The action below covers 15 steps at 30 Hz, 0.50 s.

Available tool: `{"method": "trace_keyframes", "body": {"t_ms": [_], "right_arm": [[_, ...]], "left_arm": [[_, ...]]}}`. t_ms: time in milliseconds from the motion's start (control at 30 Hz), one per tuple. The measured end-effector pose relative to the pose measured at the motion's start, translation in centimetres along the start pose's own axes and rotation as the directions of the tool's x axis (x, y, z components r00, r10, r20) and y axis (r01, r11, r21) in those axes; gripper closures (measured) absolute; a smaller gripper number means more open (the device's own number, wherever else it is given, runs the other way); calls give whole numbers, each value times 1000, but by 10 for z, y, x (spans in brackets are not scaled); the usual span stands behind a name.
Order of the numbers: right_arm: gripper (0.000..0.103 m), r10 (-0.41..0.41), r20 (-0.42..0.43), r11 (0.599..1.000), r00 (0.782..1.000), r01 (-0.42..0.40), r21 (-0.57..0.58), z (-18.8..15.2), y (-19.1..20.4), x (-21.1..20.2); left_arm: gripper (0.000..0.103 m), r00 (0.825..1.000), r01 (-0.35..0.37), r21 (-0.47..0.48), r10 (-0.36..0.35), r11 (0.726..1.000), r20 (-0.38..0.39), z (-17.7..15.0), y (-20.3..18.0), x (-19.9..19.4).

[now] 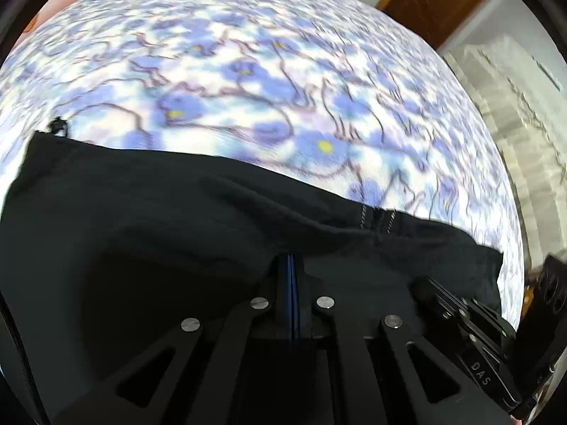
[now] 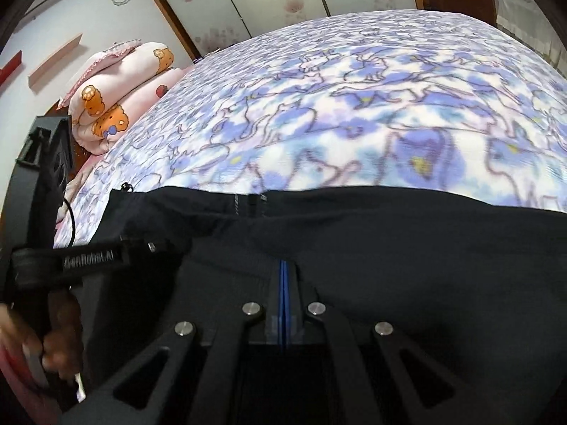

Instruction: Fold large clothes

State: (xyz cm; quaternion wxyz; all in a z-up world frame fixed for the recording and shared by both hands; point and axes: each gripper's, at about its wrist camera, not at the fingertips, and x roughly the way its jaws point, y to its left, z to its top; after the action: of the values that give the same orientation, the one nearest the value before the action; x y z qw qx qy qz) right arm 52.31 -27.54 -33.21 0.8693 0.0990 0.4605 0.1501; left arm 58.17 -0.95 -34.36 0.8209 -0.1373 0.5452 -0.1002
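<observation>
Both my left gripper [image 1: 292, 265] and right gripper [image 2: 283, 272] pressed together on black fabric garment [image 1: 177, 219]; thin pinch could slip mid-fold.

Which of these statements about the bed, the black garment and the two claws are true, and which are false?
1. The black garment lies on a blue floral blanket. True.
2. The left claw stands wide open. False: it is shut, with its blue pads together.
3. The right claw is shut. True.
4. A folded pink quilt with a bear print lies at the far left of the bed. True.
5. The garment is red. False: it is black.
</observation>
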Motion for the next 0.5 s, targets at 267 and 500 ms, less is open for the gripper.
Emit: {"method": "trace_keyframes", "body": {"t_ms": [267,500], "right_arm": [[103,-261,18,959,965,257,119,-18,-77,-49],[103,-461,-7,864,887,451,226,-30,-129,-76]], "left_arm": [[102,986,-135,-32,138,990,88,7,40,-25],[101,925,-355,-120,367,927,96,7,90,-24]]}}
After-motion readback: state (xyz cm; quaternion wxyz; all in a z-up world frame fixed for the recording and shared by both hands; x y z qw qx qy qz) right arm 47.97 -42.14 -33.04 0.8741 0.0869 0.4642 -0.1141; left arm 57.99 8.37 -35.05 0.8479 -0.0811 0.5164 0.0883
